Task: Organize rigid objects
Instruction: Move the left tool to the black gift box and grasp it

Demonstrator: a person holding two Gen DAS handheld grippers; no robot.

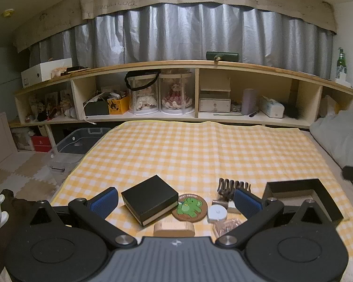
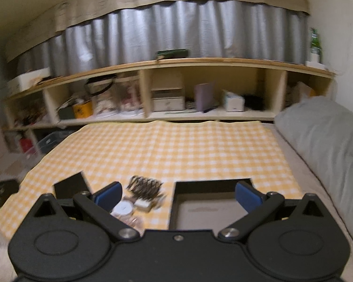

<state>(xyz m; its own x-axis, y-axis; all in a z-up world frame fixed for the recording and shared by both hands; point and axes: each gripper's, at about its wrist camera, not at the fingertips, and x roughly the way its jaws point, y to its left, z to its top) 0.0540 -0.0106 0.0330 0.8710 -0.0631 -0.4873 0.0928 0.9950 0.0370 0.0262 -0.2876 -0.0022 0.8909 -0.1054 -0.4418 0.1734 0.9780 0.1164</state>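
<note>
On the yellow checked cloth (image 1: 195, 155) lie a closed black box (image 1: 150, 198), a round coaster with a green figure (image 1: 189, 208), a white round tape measure (image 1: 217, 212), a brown hair claw (image 1: 233, 186), a tan wooden block (image 1: 174, 229) and a pinkish wrapped item (image 1: 226, 226). An open black box tray (image 1: 327, 202) stands to their right. My left gripper (image 1: 176, 201) is open and empty, just above the small items. My right gripper (image 2: 177, 197) is open and empty over the tray (image 2: 176, 209), with the hair claw (image 2: 144, 185) and tape measure (image 2: 122, 208) at its left.
A long wooden shelf unit (image 1: 195, 64) full of boxes and dolls runs along the back under grey curtains. A grey pillow (image 2: 329, 145) lies at the right. Plastic bins (image 1: 77, 141) stand on the floor at the left of the cloth.
</note>
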